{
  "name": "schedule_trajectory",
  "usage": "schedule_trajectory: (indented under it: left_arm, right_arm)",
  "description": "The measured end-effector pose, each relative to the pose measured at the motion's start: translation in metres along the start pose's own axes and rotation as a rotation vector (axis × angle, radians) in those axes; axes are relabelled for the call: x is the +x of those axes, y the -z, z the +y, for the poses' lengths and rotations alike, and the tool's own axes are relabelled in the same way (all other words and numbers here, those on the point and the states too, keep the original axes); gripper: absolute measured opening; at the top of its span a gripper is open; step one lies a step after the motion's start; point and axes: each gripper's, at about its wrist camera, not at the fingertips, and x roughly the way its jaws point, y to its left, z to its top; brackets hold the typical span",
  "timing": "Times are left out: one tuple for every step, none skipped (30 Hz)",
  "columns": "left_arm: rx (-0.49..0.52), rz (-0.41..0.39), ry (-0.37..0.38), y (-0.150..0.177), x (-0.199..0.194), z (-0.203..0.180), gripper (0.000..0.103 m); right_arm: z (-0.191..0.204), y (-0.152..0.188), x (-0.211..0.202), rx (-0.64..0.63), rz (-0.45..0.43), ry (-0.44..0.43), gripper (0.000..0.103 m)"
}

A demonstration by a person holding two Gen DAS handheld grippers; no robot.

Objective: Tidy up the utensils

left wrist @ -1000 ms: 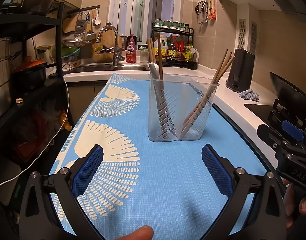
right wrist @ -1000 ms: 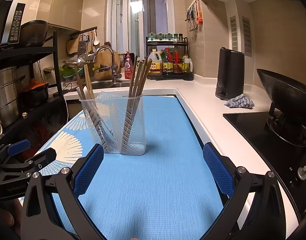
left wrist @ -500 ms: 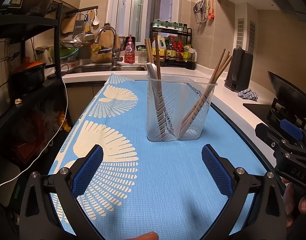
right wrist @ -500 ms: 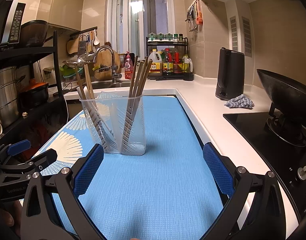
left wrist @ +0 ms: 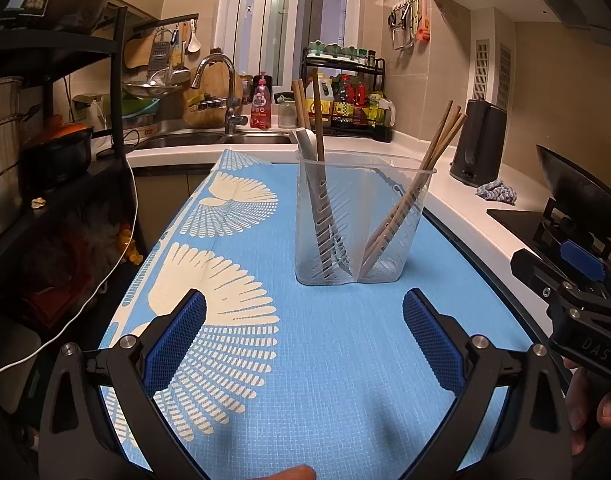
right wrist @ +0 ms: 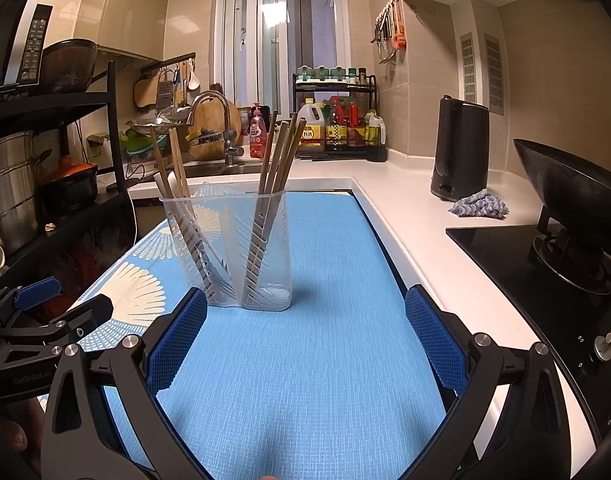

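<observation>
A clear plastic two-compartment utensil holder (left wrist: 357, 216) stands upright on the blue patterned mat (left wrist: 305, 360); it also shows in the right wrist view (right wrist: 229, 248). Its right compartment holds several wooden chopsticks (left wrist: 429, 168). Its left compartment holds wooden chopsticks (left wrist: 317, 120) and a white spoon (left wrist: 307, 144). My left gripper (left wrist: 304, 320) is open and empty, above the mat in front of the holder. My right gripper (right wrist: 305, 320) is open and empty, also short of the holder, and shows at the right edge of the left wrist view (left wrist: 577, 292).
A black kettle (right wrist: 459, 148) and a grey cloth (right wrist: 479, 204) sit on the white counter at right. A wok (right wrist: 573, 184) rests on the hob (right wrist: 525, 260). A sink with faucet (left wrist: 225, 96) lies behind the mat. A black shelf rack (left wrist: 65, 140) stands at left.
The left wrist view has shifted slightly, so the holder sits a little further left in it. The right gripper has barely moved. Both stay open.
</observation>
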Motion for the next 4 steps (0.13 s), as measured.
schedule_trajectory:
  left_arm:
    - [0.0,0.002,-0.001,0.0001,0.0003,0.0,0.096]
    - [-0.001,0.003,-0.002,0.0001,0.0005,0.0,0.096]
    - [-0.001,0.003,-0.002,0.0,0.0004,0.0,0.096]
    - [0.0,0.003,-0.002,0.0002,0.0001,0.0002,0.096]
  right_arm:
    - [-0.0001,-0.0001,0.0,0.001,0.0,0.0,0.098]
    - [0.0001,0.0001,0.0,0.0,-0.001,0.0,0.098]
    - [0.0001,0.0001,0.0001,-0.001,-0.001,0.0,0.098]
    - [-0.0001,0.0,0.0007,-0.001,0.0,0.0,0.098]
